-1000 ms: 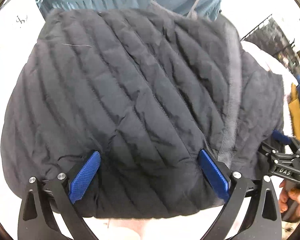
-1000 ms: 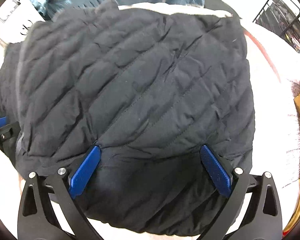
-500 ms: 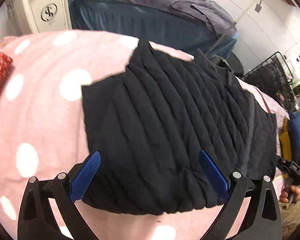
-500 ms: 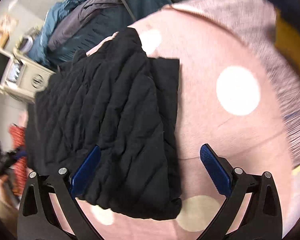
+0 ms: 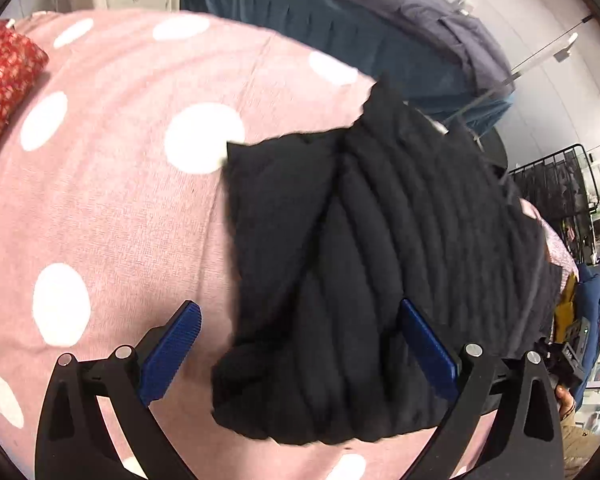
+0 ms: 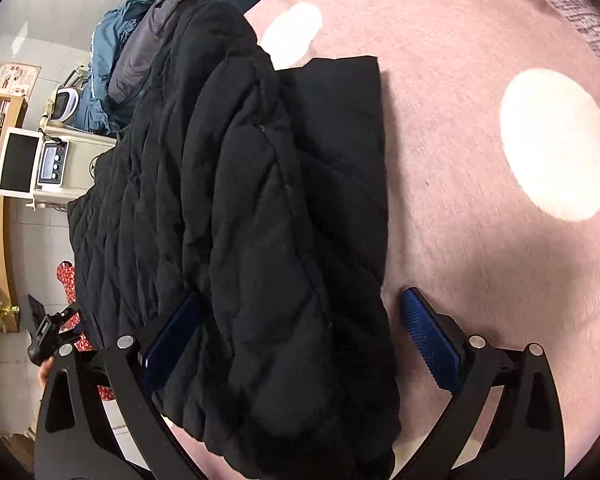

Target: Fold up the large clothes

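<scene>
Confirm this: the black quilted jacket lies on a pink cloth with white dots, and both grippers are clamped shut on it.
Wrong on the grip. The black quilted jacket does lie on the pink cloth with white dots, but each wrist view shows its gripper, left gripper and right gripper, with jaws spread wide, not clamped.

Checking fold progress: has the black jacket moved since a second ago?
Yes. The black jacket then filled both views; now it lies lower on the pink dotted cover.
</scene>
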`<state>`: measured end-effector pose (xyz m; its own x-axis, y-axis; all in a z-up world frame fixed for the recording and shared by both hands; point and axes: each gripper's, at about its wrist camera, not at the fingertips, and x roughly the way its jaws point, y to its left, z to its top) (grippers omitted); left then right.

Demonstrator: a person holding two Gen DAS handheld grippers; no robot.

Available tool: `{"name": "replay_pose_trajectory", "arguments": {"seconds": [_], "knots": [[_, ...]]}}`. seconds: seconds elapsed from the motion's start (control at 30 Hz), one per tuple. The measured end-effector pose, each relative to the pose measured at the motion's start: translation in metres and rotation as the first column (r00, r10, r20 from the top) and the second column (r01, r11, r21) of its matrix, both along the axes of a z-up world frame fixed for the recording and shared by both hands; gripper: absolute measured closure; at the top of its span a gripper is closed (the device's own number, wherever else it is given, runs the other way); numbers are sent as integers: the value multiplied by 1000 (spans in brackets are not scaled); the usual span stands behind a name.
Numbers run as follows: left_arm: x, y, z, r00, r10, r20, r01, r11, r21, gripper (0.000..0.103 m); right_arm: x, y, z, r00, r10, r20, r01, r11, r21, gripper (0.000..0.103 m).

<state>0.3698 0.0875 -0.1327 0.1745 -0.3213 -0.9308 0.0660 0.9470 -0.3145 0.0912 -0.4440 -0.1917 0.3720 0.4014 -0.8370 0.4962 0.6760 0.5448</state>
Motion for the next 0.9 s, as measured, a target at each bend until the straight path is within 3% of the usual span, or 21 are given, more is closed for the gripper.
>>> {"name": "replay_pose_trajectory", "arguments": {"seconds": [0.2, 0.33, 0.63, 0.7, 0.8, 0.83, 0.9], "knots": [[25, -7, -33, 997, -29, -69, 26, 999, -39, 5, 7, -8, -3, 1000, 8, -1, -8, 999, 36, 5], [41, -10, -65, 986, 5, -168, -27, 992, -127, 5, 5, -15, -8, 1000, -19, 1, 19, 998, 68, 5], [42, -38, -57, 986, 19, -166, -40, 992, -122, 6, 8, -7, -10, 1000, -21, 7, 21, 999, 24, 5], [36, -40, -49, 988, 33, -148, -52, 990, -129, 12, 11, -2, -9, 1000, -15, -3, 15, 1000, -6, 5], [26, -48, -32, 995, 31, -98, -41, 993, -107, 32, 12, 3, -1, 1000, -4, -18, 2, 997, -72, 17], [23, -49, -27, 996, 32, -87, -41, 994, -97, 39, 11, 7, 3, 1000, 9, 2, -8, 997, -80, 36], [14, -49, -17, 997, 43, -72, -48, 996, -80, 51, 10, 11, 7, 1000, 7, 19, -6, 997, -76, 47]]}}
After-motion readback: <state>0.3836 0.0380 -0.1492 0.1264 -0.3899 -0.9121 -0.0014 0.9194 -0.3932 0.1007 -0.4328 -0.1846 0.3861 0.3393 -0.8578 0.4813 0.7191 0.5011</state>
